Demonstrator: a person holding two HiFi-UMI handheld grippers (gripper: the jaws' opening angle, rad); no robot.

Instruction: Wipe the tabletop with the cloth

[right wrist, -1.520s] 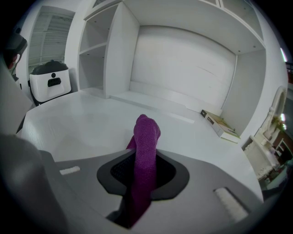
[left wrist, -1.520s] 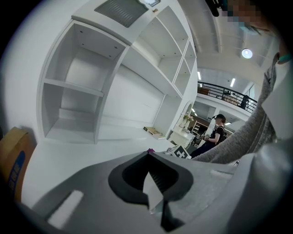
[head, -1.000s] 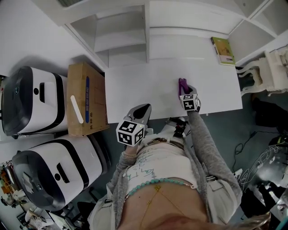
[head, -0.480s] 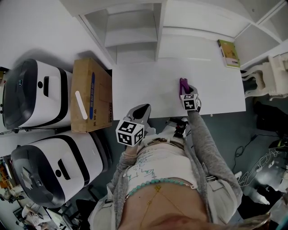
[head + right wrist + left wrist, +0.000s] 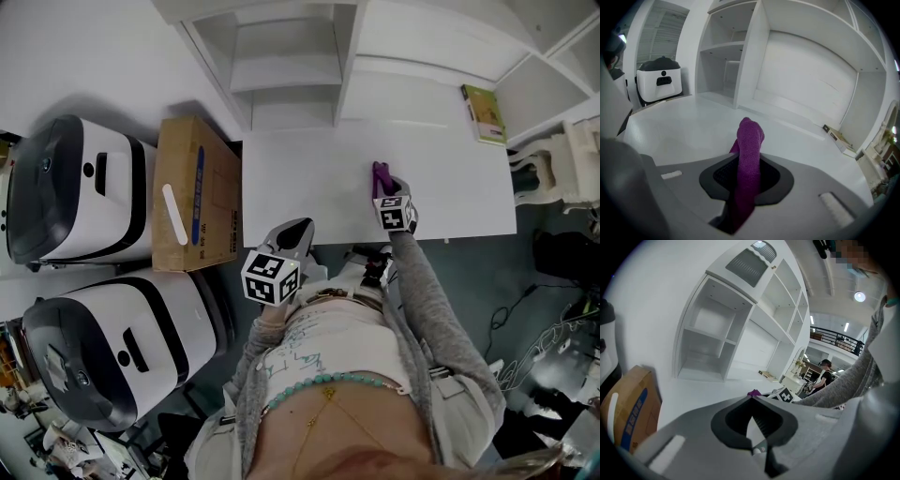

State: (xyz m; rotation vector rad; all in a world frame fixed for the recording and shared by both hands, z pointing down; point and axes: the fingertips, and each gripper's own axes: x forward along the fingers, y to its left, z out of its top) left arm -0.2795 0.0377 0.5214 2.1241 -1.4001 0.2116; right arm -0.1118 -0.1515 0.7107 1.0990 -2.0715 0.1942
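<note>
White desk fills the middle of your head view, with white shelving rising along its far side. Off the left end stand two white machines with dark panels, one farther from you and one nearer. A cardboard box sits between the farther machine and the desk, just beside the desk's left edge, and a white strip lies on its top.

Your left tongs hang at the near edge of the desk, close to your body. In the left gripper view those tongs are closed, tips meeting, with nothing caught between them.

Further right, your right tongs reach over the near right part of the desk. They are clamped on the purple cloth, which sticks out past their tips. The right gripper view shows the cloth pinched between the jaws of the right tongs and standing up beyond them. Whether it presses on the surface, you cannot tell from either view.

At the far right corner of the desk a greenish book lies flat by the shelving, well apart from the cloth. White carved furniture stands past the desk's right end.
</note>
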